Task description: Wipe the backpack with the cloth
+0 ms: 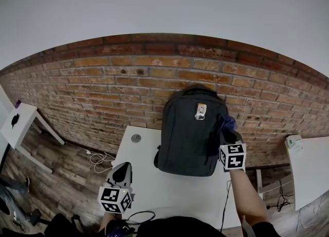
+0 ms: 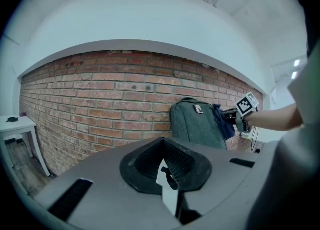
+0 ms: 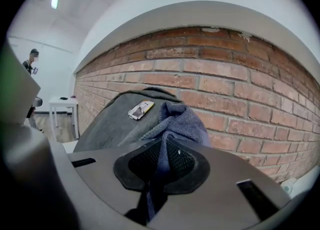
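Observation:
A dark grey backpack (image 1: pixel 187 135) stands upright on the white table (image 1: pixel 169 187), leaning back against the brick wall. My right gripper (image 1: pixel 226 139) is shut on a blue cloth (image 1: pixel 224 125), which is pressed to the backpack's upper right side. In the right gripper view the cloth (image 3: pixel 181 122) bunches out beyond the right gripper (image 3: pixel 162 156), next to the backpack (image 3: pixel 107 124). My left gripper (image 1: pixel 122 170) hovers at the table's front left, shut and holding nothing. The left gripper view has the left gripper (image 2: pixel 165 162) in front, with the backpack (image 2: pixel 195 124) and cloth (image 2: pixel 224 122) far off to the right.
A small tag (image 1: pixel 200 110) hangs on the backpack's front. The table has a round grommet (image 1: pixel 135 138) near its back left. A white side table (image 1: pixel 18 120) stands at the far left, another white surface (image 1: pixel 308 166) at the right. Cables (image 1: pixel 100 159) lie on the wooden floor.

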{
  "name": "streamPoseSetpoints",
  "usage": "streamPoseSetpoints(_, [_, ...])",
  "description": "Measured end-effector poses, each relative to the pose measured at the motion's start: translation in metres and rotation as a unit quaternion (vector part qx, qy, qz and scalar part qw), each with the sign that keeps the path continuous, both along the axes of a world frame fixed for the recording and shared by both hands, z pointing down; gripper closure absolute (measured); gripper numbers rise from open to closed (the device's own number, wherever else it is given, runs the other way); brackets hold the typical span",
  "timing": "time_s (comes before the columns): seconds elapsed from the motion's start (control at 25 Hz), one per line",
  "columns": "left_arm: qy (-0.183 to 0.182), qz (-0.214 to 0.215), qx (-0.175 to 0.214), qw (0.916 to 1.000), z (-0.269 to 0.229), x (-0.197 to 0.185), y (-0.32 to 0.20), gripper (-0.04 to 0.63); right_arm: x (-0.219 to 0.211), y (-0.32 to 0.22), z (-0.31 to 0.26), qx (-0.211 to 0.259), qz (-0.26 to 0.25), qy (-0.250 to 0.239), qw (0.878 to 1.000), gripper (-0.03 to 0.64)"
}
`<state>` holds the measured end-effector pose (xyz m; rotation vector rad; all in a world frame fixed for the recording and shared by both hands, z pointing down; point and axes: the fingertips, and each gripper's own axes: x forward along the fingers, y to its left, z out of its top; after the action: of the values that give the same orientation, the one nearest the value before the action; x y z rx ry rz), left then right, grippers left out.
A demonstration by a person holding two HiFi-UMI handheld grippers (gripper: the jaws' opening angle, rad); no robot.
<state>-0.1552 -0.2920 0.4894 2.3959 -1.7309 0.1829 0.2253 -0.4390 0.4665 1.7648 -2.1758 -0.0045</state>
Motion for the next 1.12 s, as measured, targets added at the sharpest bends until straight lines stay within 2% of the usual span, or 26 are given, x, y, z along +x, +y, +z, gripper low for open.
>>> streamPoseSetpoints(0.24, [0.001,-0.004,-0.001,1.0000,0.000,-0.005,0.000,0.598,-0.007,-0.023,-0.028,0.019,-0.005,-0.005,1.000,0.588])
streamPoseSetpoints(0.36, [0.002,-0.005,-0.001,1.0000,0.001,-0.005,0.001,0.598,-0.008,-0.032,-0.044,0.037,-0.010,0.038,0.999,0.588])
streamPoseSetpoints(0.44, [0.001,-0.006,-0.002,1.0000,0.001,-0.006,0.001,0.598,-0.011,-0.038,-0.054,0.047,-0.019,0.050,0.997,0.588])
streamPoseSetpoints(0.72, [-0.001,-0.010,0.001,0.9999,-0.002,-0.009,0.001,0.598,-0.021,-0.068,-0.085,0.052,-0.032,0.030,0.998,0.588])
streamPoseSetpoints(1.12, [-0.002,-0.016,-0.003,0.9999,0.001,-0.013,0.003,0.598,-0.029,-0.065,-0.068,0.037,-0.039,0.018,0.998,0.588])
